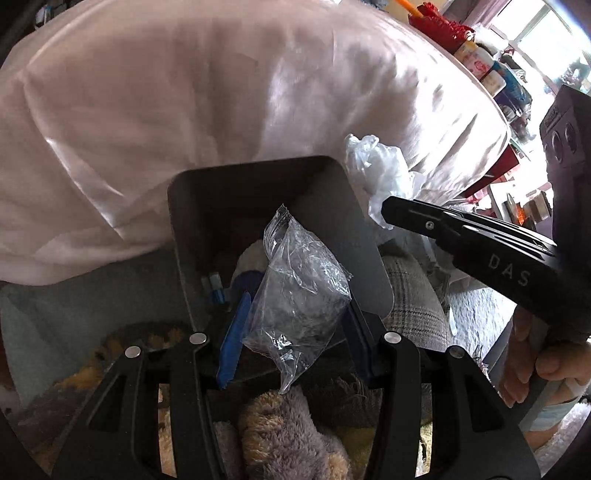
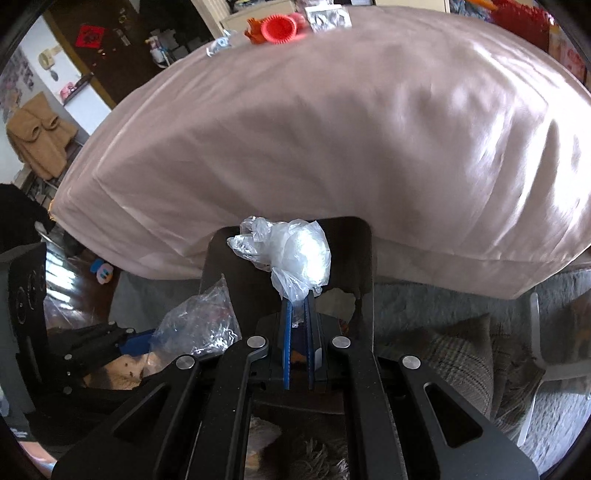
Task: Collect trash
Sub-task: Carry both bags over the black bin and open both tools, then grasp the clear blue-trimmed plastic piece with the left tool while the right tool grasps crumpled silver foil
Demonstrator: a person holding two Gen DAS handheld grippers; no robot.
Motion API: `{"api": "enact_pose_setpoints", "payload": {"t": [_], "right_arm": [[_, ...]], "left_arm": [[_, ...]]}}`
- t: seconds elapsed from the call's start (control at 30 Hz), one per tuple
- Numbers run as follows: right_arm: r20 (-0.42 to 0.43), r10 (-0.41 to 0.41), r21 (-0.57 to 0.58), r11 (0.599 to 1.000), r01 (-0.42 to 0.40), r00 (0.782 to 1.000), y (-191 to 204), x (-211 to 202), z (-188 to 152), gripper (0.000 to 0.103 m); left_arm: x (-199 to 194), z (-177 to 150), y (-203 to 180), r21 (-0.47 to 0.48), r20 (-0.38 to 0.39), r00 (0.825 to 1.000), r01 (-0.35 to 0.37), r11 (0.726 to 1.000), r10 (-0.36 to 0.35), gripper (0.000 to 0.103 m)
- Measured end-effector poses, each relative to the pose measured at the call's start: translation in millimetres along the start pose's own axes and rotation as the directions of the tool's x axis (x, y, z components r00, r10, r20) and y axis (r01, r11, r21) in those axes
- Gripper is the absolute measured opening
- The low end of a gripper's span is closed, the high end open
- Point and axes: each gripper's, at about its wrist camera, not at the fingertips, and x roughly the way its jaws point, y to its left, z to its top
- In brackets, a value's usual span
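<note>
A dark grey bin [image 1: 199,206] stands on the floor against a pink draped cloth, with scraps inside it. My left gripper [image 1: 295,310] hangs over the bin's mouth, its blue pads [image 1: 231,343] shut on a clear crinkled plastic bag [image 1: 299,280]. My right gripper [image 2: 297,306] is shut on a crumpled white plastic bag [image 2: 295,251], held above the bin's [image 2: 216,258] far side. The left wrist view shows the right gripper [image 1: 391,214] and its white bag [image 1: 373,166] just right of the bin. The right wrist view shows the left gripper [image 2: 136,338] and its clear bag [image 2: 199,321] low on the left.
The pink cloth [image 2: 332,147] covers a large surface behind the bin, with red items [image 2: 280,27] on top. A plaid cushion [image 1: 410,295] lies right of the bin and a plush toy [image 1: 280,435] lies in front. A hand [image 1: 546,369] grips the right tool's handle.
</note>
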Motion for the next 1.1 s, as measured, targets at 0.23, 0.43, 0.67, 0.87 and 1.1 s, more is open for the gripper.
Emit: {"api": "enact_pose_setpoints", "payload": {"t": [0.23,0.43,0.67,0.87,1.1], "right_arm": [[-0.033,0.009,0.010,1.000,-0.008,0.999,4,13,4,0.011],[-0.037,-0.009,0.028,1.000,0.011,0.999,-2,14,6,0.013],[-0.001,-0.028,0.040,0.999,0.028,1.000,-7,2,10,0.064],[0.063,-0.108,0.025,0.994,0.106,0.992,-11,-19,17,0.099],[0.112,-0.109,0.016,0.994,0.108,0.988,-10,-40,31,0.099]], "left_arm": [[4,0,4,-0.003,-0.025,1.000,0.005,1.000,-0.005,0.050],[1,1,5,-0.003,-0.017,1.000,-0.015,1.000,0.015,0.067],[-7,0,10,-0.002,0.008,0.999,-0.039,0.999,0.039,0.082],[-17,0,9,-0.001,0.024,0.998,-0.055,0.998,0.055,0.095],[-48,5,8,0.007,0.076,0.995,-0.070,0.998,0.069,0.095]]}}
